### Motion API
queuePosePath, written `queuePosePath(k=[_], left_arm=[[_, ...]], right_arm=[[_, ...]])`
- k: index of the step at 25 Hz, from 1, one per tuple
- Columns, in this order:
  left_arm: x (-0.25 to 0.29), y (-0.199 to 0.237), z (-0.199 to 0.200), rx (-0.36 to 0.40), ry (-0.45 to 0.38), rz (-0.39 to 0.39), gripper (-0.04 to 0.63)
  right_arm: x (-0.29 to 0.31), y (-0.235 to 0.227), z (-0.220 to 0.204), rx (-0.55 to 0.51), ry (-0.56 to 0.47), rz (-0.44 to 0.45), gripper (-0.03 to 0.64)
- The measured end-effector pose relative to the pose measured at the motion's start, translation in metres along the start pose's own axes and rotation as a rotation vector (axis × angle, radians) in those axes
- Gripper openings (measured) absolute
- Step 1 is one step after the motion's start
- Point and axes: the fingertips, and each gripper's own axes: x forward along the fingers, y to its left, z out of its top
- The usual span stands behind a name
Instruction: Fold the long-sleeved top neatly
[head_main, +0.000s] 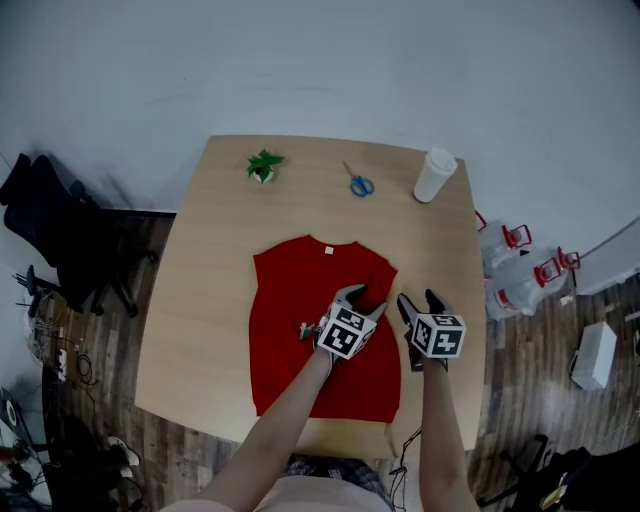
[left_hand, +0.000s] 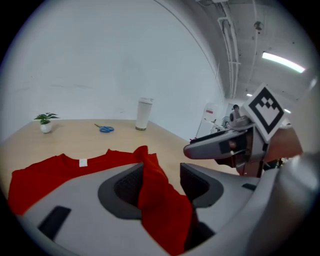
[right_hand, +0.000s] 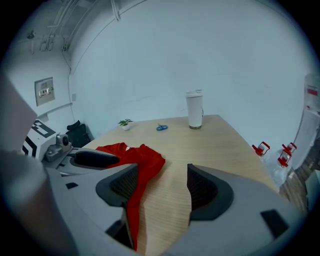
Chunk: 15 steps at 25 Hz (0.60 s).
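Observation:
A red top (head_main: 290, 300) lies flat on the wooden table (head_main: 200, 300), collar toward the far edge, with no sleeve lying out to either side. My left gripper (head_main: 366, 300) is over the top's right side. In the left gripper view its jaws (left_hand: 162, 182) stand apart, with a raised fold of the red cloth (left_hand: 152, 175) between them. The fold leans on the left pad and stays clear of the right one. My right gripper (head_main: 419, 300) hovers just past the top's right edge. It is open (right_hand: 162, 185) over bare wood, and the red hem (right_hand: 142, 160) runs along its left jaw.
At the table's far side stand a small potted plant (head_main: 264, 165), blue scissors (head_main: 360, 184) and a white cup (head_main: 434, 175). A dark chair (head_main: 50, 220) stands left of the table. Water jugs with red handles (head_main: 520, 265) sit on the floor to the right.

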Motion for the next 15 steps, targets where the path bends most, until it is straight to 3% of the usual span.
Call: queuePosePath(k=[3, 6, 10, 15], left_arm=[[-0.001, -0.016, -0.002, -0.001, 0.003, -0.094, 0.289], [-0.013, -0.01, -0.002, -0.018, -0.019, -0.095, 0.314], [-0.047, 0.03, 0.007, -0.048, -0.073, -0.005, 0.319], [-0.091, 0.105, 0.01, -0.036, -0.058, 0.16, 0.319]], right_arm=[[-0.002, -0.007, 0.004, 0.02, -0.017, -0.013, 0.302], [0.0, -0.01, 0.011, 0.035, -0.031, -0.011, 0.302], [0.002, -0.001, 0.029, 0.004, -0.046, 0.017, 0.305], [0.013, 0.023, 0.062, -0.036, -0.085, 0.079, 0.307]])
